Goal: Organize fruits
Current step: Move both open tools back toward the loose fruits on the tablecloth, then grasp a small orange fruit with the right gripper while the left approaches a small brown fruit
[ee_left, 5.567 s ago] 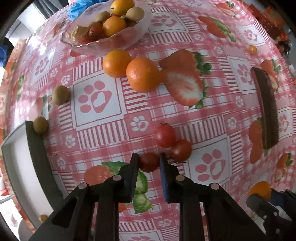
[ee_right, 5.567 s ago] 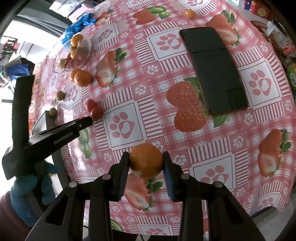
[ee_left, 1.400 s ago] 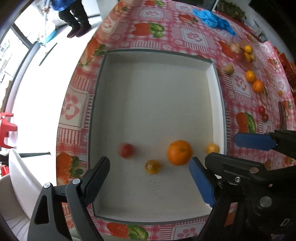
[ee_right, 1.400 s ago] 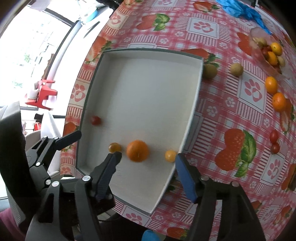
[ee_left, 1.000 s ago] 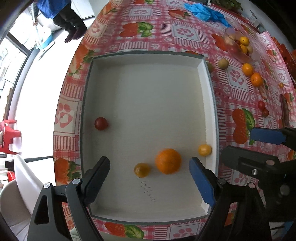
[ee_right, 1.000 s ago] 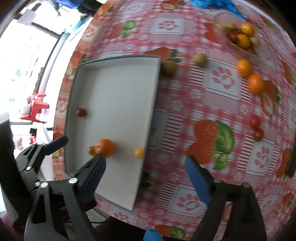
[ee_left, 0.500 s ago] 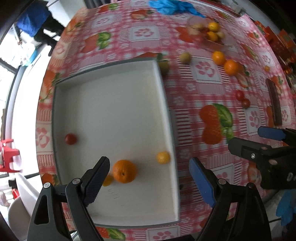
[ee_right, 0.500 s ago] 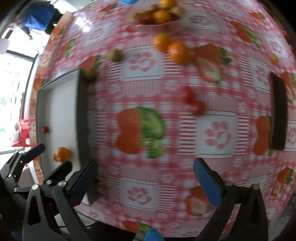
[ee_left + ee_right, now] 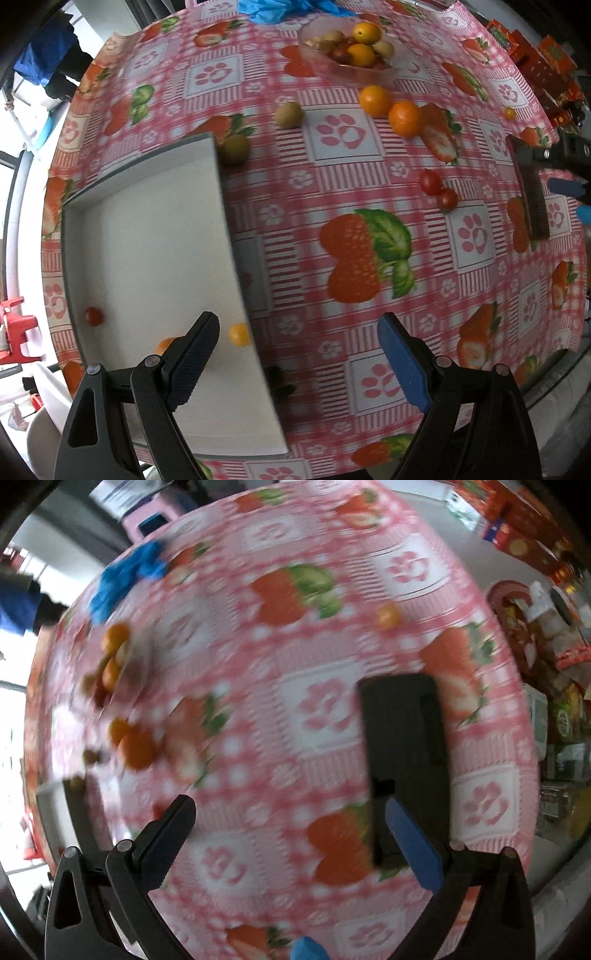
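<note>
- Left gripper [image 9: 297, 354]: jaws wide apart, nothing between them; it looks straight down at the tray's right rim.
- Right gripper [image 9: 290, 840]: jaws spread wide and empty. They have just been opening further. Its view is smeared by motion, so detail there is poor.
- Tray [image 9: 147, 236], at 9 o'clock in the left view, already holds a cherry tomato [image 9: 93, 316], a small yellow fruit [image 9: 238, 333] and an orange [image 9: 165, 345] half hidden behind the left finger.
- Loose fruit waits on the cloth: two tomatoes [image 9: 437, 190] at 2 o'clock, touching; two oranges [image 9: 391, 109] at 1 o'clock, side by side; two kiwis [image 9: 289, 115] near 12, one of them tight against the tray corner. A bowl [image 9: 347, 70] at 12 o'clock holds mixed fruit.
- Handling, as I judge it: the tomatoes are light, smooth and easily burst, so a gentle pinch across the widest part suits them. The oranges are firmer and heavier, so grip them at the equator. Everything round will roll once let go.
- Tablecloth [image 9: 369, 184]: glossy pink check with printed strawberries that can pass for real fruit.
- A black slab [image 9: 404, 746] lies at 3 o'clock in the right view; blue gloves [image 9: 125, 574] at 10 o'clock; cluttered packets beyond the table edge.
</note>
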Tool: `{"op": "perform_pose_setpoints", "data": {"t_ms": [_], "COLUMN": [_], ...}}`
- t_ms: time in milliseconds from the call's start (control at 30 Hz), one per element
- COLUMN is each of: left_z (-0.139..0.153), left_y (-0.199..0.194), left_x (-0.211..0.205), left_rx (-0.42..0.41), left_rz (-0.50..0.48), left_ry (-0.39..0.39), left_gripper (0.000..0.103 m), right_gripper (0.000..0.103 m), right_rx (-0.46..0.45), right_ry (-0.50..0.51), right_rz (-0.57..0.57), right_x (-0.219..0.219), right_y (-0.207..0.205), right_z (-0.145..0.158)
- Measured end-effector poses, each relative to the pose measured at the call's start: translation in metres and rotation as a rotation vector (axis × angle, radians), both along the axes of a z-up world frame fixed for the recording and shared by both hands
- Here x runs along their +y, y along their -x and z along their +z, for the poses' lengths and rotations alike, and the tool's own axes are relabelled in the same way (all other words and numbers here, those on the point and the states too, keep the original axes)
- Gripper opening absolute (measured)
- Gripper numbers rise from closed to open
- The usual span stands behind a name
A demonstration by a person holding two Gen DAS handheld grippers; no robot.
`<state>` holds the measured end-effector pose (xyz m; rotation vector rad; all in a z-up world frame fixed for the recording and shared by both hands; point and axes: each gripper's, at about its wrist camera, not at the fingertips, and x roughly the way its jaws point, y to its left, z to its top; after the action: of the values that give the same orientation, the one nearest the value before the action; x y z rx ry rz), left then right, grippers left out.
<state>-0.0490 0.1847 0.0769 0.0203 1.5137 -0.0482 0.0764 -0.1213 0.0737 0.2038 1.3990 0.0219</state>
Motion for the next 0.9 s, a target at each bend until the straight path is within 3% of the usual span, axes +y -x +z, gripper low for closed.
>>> {"op": "perform_pose_setpoints", "data": {"t_ms": [400, 500, 800, 867, 900], "left_z": [-0.003, -0.005, -0.018, -0.017, -0.016], "left_y": [-0.008, -0.007, -0.005, -0.007, -0.010], "left_x": [-0.028, -0.030, -0.039, -0.037, -0.036], "left_rx": [0.023, 0.029, 0.071, 0.066, 0.059], "left_rz": [0.071, 0.087, 0.113, 0.123, 0.128], "left_ry": [-0.011, -0.021, -0.055, -0.061, -0.065], "left_gripper": [0.088, 0.088, 0.088, 0.088, 0.088], "right_gripper": [0.098, 0.088, 0.078, 0.071, 0.057], "right_rx": [-0.092, -0.087, -0.081, -0.087, -0.093], "right_ry": [0.016, 0.022, 0.058, 0.091, 0.106], "right_rz": [-0.146, -0.174, -0.138, -0.113, -0.099], "right_x": [-0.065, -0.075, -0.074, -0.068, -0.065], "right_y": [-0.077, -0.089, -0.120, -0.124, -0.125], "right_z": [-0.012, -0.021, -0.039, -0.039, -0.038]}}
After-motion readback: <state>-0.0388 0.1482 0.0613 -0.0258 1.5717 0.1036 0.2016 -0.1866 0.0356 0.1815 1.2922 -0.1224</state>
